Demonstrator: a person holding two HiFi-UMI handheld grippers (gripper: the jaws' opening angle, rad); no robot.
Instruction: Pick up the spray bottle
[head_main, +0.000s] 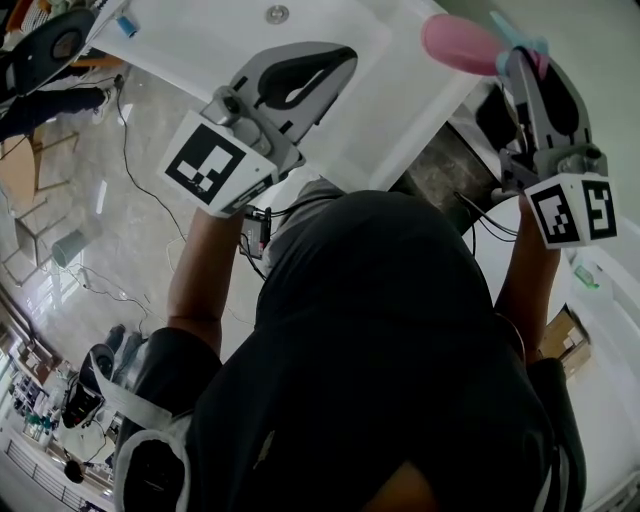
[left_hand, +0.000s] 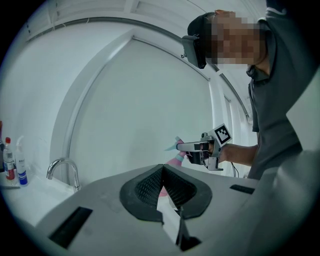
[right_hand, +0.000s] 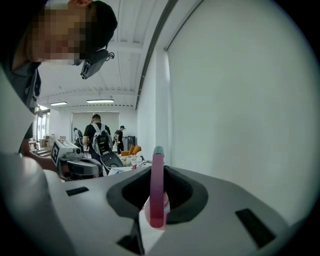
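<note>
The spray bottle (head_main: 458, 42) is pink with a teal trigger and is held up in the air near the white wall. My right gripper (head_main: 522, 62) is shut on it. In the right gripper view the pink neck (right_hand: 157, 192) stands upright between the dark pads, teal cap on top. The left gripper view shows the bottle (left_hand: 176, 159) hanging from the right gripper (left_hand: 199, 147), off to that side. My left gripper (head_main: 345, 56) is held level over the washbasin, jaws together with nothing between them (left_hand: 161, 168).
A white washbasin (head_main: 330, 40) with a round drain (head_main: 277, 14) lies below the grippers. A chrome tap (left_hand: 62, 168) and small bottles (left_hand: 14, 164) stand at the basin's left. People (right_hand: 97, 133) stand far back in the room. Cables trail over the floor (head_main: 130, 170).
</note>
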